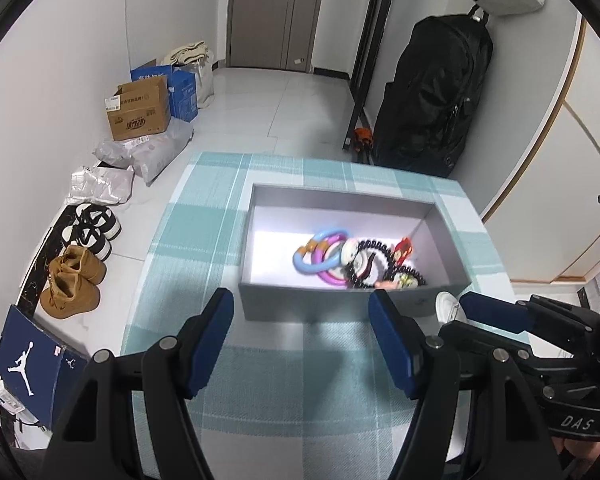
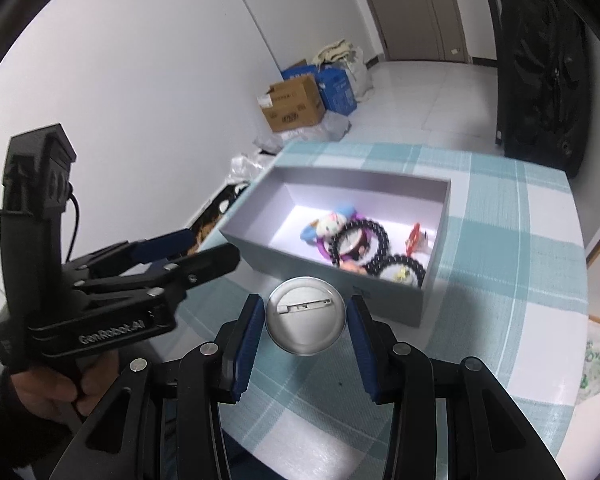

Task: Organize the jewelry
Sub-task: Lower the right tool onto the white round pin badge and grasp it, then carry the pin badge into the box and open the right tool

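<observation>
Jewelry is gathered in the right half of a shallow rectangular grey box (image 1: 332, 200), made of smooth card with a pale lit floor, which rests on a woven cloth of teal and white checks (image 1: 204, 208) covering the surface. Inside the box, a glossy blue plastic ring (image 1: 316, 246) is looped with a purple ring (image 1: 332, 276), and two bracelets of round black beads (image 2: 360, 240) are seen beside them, along with a small red piece (image 1: 403, 249) toward the right wall. A soft plush charm (image 2: 332, 220) lies on the rings in the right wrist view.

A round metal pin badge (image 2: 305, 315) is gripped by the right claw (image 2: 305, 320), back side up, its silver disc showing a flat clasp bar across the middle. The blue rubbery pads (image 2: 247, 340) are pressed against its rim on both sides. The badge is held above the cloth, just short of the near wall of the box.

The left claw (image 1: 300, 328) is spread wide with nothing between its blue pads, and hangs over the cloth in front of the box's near wall. It is held by a hand (image 2: 48, 392) at the left of the right wrist view.

Cardboard cartons (image 1: 140, 110), crinkled plastic bags and tan boots (image 1: 72, 280) are seen on the tiled floor along the wall.
</observation>
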Tool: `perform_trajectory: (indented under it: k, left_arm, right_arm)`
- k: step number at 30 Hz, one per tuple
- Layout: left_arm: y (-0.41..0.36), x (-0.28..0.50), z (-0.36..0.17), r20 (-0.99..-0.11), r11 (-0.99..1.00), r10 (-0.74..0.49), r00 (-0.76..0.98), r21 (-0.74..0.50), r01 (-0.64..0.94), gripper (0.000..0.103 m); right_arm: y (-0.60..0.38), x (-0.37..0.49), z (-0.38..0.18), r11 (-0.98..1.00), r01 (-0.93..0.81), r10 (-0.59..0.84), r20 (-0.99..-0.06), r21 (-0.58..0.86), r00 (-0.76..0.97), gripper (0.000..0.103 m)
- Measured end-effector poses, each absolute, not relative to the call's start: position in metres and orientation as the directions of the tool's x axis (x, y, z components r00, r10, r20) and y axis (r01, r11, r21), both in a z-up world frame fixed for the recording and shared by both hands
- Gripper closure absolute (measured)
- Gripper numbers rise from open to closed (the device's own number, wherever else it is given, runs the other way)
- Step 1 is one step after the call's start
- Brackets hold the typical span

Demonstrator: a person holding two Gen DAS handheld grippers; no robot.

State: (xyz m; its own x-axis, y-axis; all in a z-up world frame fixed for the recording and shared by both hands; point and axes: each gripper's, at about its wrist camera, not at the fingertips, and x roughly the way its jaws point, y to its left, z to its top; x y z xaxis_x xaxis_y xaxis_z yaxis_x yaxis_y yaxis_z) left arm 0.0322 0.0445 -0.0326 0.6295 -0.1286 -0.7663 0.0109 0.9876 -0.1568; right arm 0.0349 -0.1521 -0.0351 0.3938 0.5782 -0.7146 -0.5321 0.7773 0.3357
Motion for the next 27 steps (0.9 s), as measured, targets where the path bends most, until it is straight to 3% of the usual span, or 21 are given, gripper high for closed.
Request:
perform_trajectory:
  k: [10,17,23,27]
  left_arm:
    - [0.044,0.045,-0.021,-0.723,0.977,-0.171,0.669,-0.214,0.019,0.038]
    - [0.042,0.06,-0.027,-0.747,0.965,-0.209,0.631,-0.263,0.008,0.038]
    - [0.038,0.071,-0.029,-0.766,0.965,-0.205,0.61,-0.263,-0.006,0.038]
    - [0.036,0.076,-0.029,-0.771,0.981,-0.143,0.621,-0.194,-0.015,0.038]
  right_arm:
    - [-0.158,0.045,-0.017,0.772,-0.512,0.611,-0.663,0.377,0.433,0.061]
    - [-0.157,0.057,-0.013,0.779,-0.509,0.605,-0.653,0.366,0.456,0.061]
    - [-0.157,0.07,-0.014,0.784,-0.502,0.6,-0.653,0.365,0.462,0.061]
    - [-0.157,0.079,-0.019,0.784,-0.492,0.602,-0.657,0.379,0.453,0.061]
